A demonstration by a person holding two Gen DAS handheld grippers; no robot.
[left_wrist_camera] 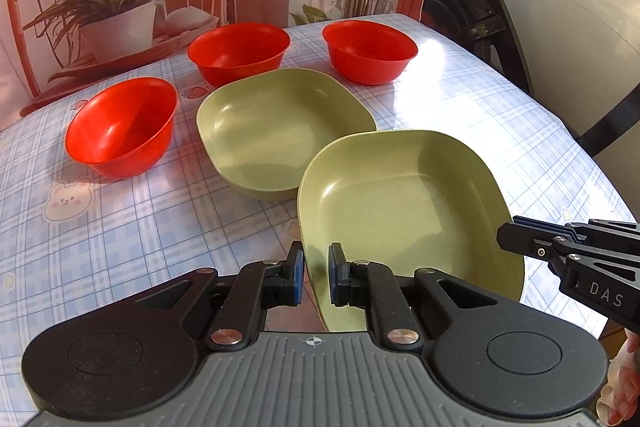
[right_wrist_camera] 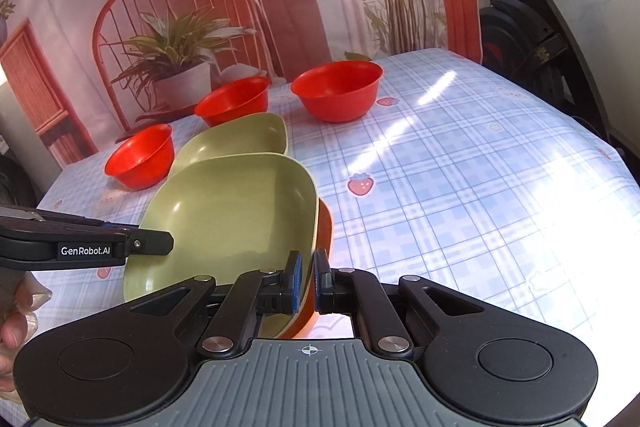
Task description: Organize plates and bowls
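Two green square plates lie on the checked table. The near plate (left_wrist_camera: 404,211) (right_wrist_camera: 232,215) is tilted up. My left gripper (left_wrist_camera: 316,267) is shut on its near-left rim. My right gripper (right_wrist_camera: 307,277) is shut on its right rim; it also shows in the left wrist view (left_wrist_camera: 520,239). The left gripper shows from the side in the right wrist view (right_wrist_camera: 160,241). An orange underside (right_wrist_camera: 324,239) shows beneath the near plate. The far green plate (left_wrist_camera: 280,127) (right_wrist_camera: 240,143) rests flat behind it. Three red bowls (left_wrist_camera: 124,127) (left_wrist_camera: 240,51) (left_wrist_camera: 370,51) stand apart further back.
The table (right_wrist_camera: 460,187) has a blue checked cloth with strawberry prints and bright sun glare at the right. A printed backdrop (right_wrist_camera: 200,7) hangs behind the far edge. A black exercise bike (right_wrist_camera: 528,27) stands off the table's right corner.
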